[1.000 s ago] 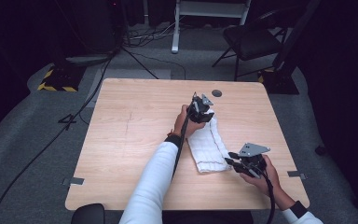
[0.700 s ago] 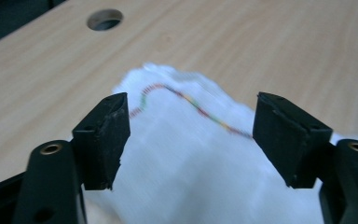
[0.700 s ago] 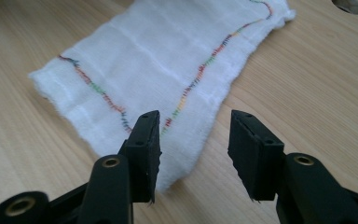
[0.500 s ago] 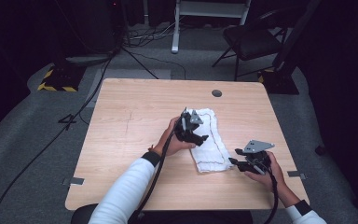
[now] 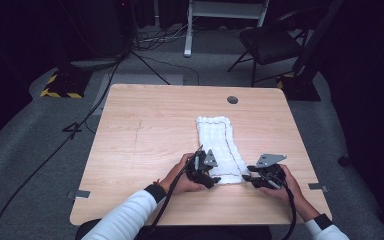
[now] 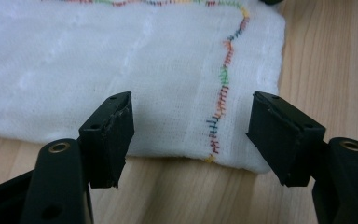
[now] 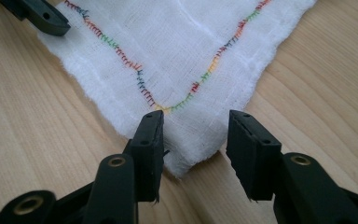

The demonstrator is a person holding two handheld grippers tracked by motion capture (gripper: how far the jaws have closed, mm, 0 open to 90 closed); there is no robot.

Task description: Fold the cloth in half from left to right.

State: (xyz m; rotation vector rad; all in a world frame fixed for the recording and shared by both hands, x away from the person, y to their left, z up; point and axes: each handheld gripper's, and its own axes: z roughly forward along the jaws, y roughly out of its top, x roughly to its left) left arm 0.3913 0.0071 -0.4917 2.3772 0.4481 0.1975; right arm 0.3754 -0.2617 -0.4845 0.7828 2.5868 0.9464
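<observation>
A white cloth (image 5: 215,140) with multicolour edge stitching lies as a long narrow strip on the wooden table (image 5: 145,135), running away from me. My left gripper (image 5: 209,176) is at the strip's near left corner. In the left gripper view my left gripper (image 6: 191,112) stands open, its jaws either side of the cloth (image 6: 98,60) edge. My right gripper (image 5: 251,178) is at the near right corner. In the right gripper view my right gripper (image 7: 196,123) is open, with the cloth (image 7: 182,46) corner lying between its jaws, unpinched.
A round dark grommet (image 5: 232,100) sits near the table's far edge. Beyond the table on the grey floor are a chair (image 5: 270,45), a stand's legs (image 5: 187,45) and cables (image 5: 55,150). The left gripper's jaw (image 7: 37,16) shows at the top left of the right gripper view.
My left hand has drawn back from the cloth's far end to its near left corner. The cloth now lies straighter and longer. My right gripper has stayed near the near right corner.
</observation>
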